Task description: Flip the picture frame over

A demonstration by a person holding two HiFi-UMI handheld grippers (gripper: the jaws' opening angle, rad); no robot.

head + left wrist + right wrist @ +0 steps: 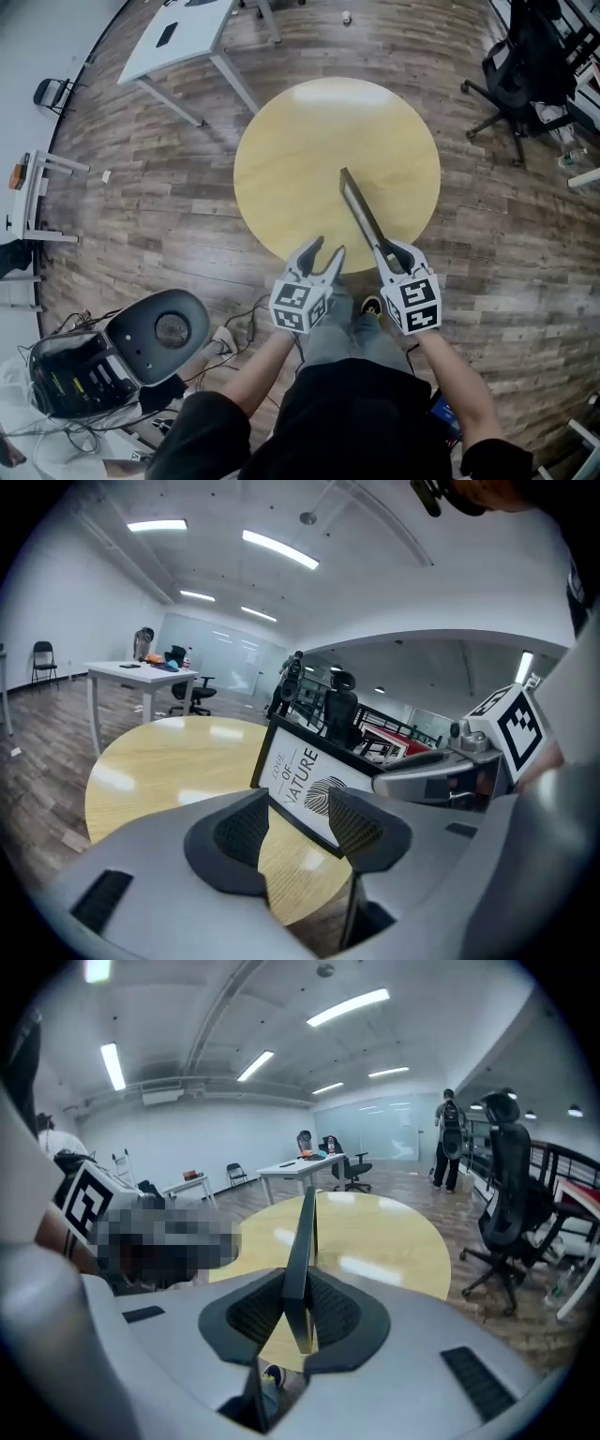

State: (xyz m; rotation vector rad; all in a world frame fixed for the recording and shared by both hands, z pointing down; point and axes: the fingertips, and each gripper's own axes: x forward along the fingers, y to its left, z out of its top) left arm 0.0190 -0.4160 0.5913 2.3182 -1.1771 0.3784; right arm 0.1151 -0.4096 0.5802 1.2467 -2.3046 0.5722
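The picture frame [361,208] is black and thin, and it is held up on edge above the near part of the round yellow table [300,159]. My right gripper [386,251] is shut on its near end; in the right gripper view the frame [305,1232] runs edge-on between the pads. My left gripper [328,247] stands open just left of it, with nothing between its fingers. In the left gripper view the frame's white printed face [305,782] shows beyond the open jaws, and the right gripper [441,771] holds it from the right.
A white desk [183,37] stands at the back left and a black office chair [525,66] at the back right. A dark round seat [159,328] and cables lie on the wood floor at the near left. A person [450,1138] stands far off.
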